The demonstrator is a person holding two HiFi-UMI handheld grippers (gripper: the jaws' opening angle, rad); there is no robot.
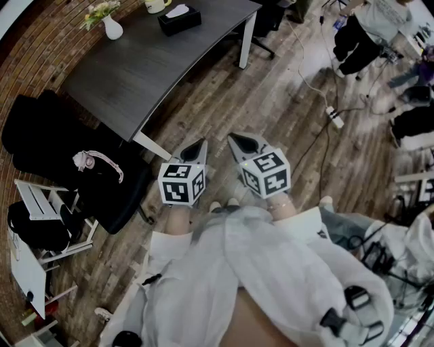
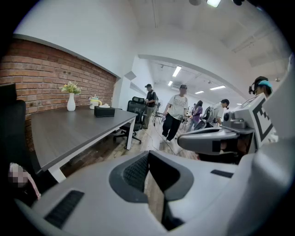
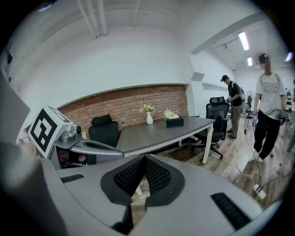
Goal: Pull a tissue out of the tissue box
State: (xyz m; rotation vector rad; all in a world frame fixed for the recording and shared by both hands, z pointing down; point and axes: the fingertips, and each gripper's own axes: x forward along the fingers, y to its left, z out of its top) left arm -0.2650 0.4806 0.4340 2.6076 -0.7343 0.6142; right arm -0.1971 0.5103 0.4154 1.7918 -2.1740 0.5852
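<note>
A black tissue box (image 1: 179, 19) with a white tissue sticking out of its top stands at the far end of a dark grey table (image 1: 156, 68). The box also shows small and distant in the left gripper view (image 2: 104, 111) and in the right gripper view (image 3: 174, 122). Both grippers hang side by side over the wooden floor, well short of the table. My left gripper (image 1: 201, 144) is shut with nothing in it, its jaws meeting at the tip (image 2: 148, 154). My right gripper (image 1: 232, 137) is likewise shut and holds nothing (image 3: 144, 158).
A white vase of flowers (image 1: 112, 27) and a cup (image 1: 156, 5) stand beside the box. A black office chair (image 1: 81, 169) sits left of the table's near leg. Several people (image 2: 175, 117) stand further down the room. A power strip (image 1: 335, 117) and cables lie on the floor.
</note>
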